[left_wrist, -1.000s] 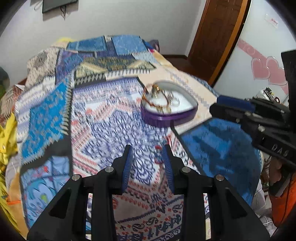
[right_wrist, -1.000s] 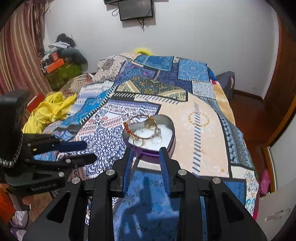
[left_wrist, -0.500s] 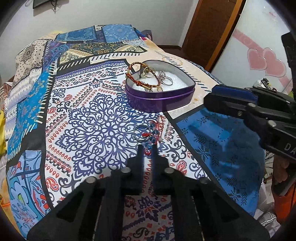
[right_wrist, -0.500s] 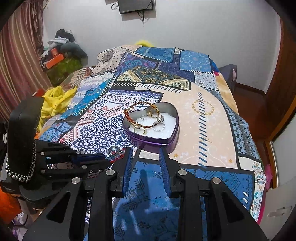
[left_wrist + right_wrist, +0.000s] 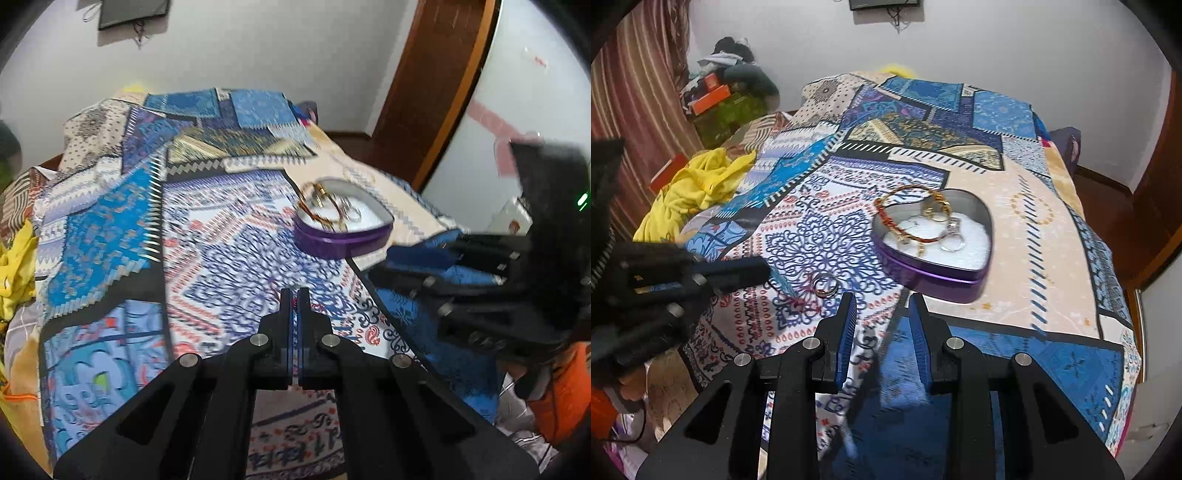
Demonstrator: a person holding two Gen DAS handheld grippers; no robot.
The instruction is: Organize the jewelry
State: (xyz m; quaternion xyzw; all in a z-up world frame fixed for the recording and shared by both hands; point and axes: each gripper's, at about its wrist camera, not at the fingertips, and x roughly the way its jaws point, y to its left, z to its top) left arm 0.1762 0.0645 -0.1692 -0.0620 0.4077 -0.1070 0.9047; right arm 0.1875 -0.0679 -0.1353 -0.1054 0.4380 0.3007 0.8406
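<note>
A purple heart-shaped tin (image 5: pixel 934 273) sits on the patterned bedspread (image 5: pixel 827 236) and holds a red and gold bracelet (image 5: pixel 905 229) and several rings (image 5: pixel 951 242); it also shows in the left wrist view (image 5: pixel 343 242). A silver ring (image 5: pixel 824 285) lies or hangs just left of the tin, beside a thin red thread. My left gripper (image 5: pixel 294 295) is shut, with a trace of red between its tips; what it pinches is blurred. It shows at the left of the right wrist view (image 5: pixel 764 269). My right gripper (image 5: pixel 882 310) is open and empty, in front of the tin.
A yellow cloth (image 5: pixel 690 192) lies at the bed's left edge. Boxes and clutter (image 5: pixel 720 96) stand in the far left corner. A wooden door (image 5: pixel 428 88) is at the right. The bed's right edge drops to the floor (image 5: pixel 1108 206).
My left gripper went from open to shut near the ring on the bedspread and has lifted back, with the view blurred by motion. My right gripper stays open in front of the tin.
</note>
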